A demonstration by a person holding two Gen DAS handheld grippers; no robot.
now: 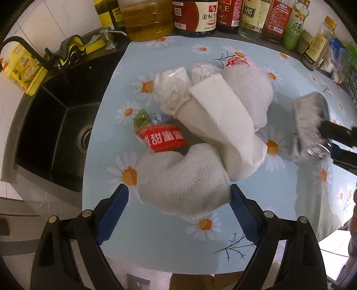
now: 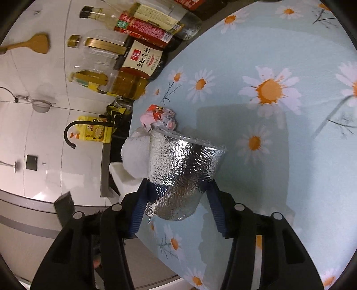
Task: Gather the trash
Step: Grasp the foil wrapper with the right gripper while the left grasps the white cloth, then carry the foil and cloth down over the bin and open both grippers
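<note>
In the left wrist view my left gripper [image 1: 179, 195] is wide open with a white knitted cloth bundle [image 1: 185, 178] between its blue pads. Beyond it lie a white paper sheet [image 1: 221, 125], a second knitted bundle [image 1: 250, 89], a red snack wrapper [image 1: 161, 138], clear plastic wrap [image 1: 171, 89] and a pink crumpled wrapper [image 1: 236, 61]. My right gripper [image 2: 176, 191] is shut on a silver foil bag [image 2: 183, 169], held with its mouth toward the trash. The foil bag shows at the right in the left wrist view [image 1: 309, 127].
All lies on a light blue daisy tablecloth [image 1: 156, 234]. A black sink [image 1: 55, 125] with a faucet is to the left. Sauce and oil bottles [image 1: 194, 15] line the back edge. A yellow detergent bottle [image 1: 24, 69] stands by the sink.
</note>
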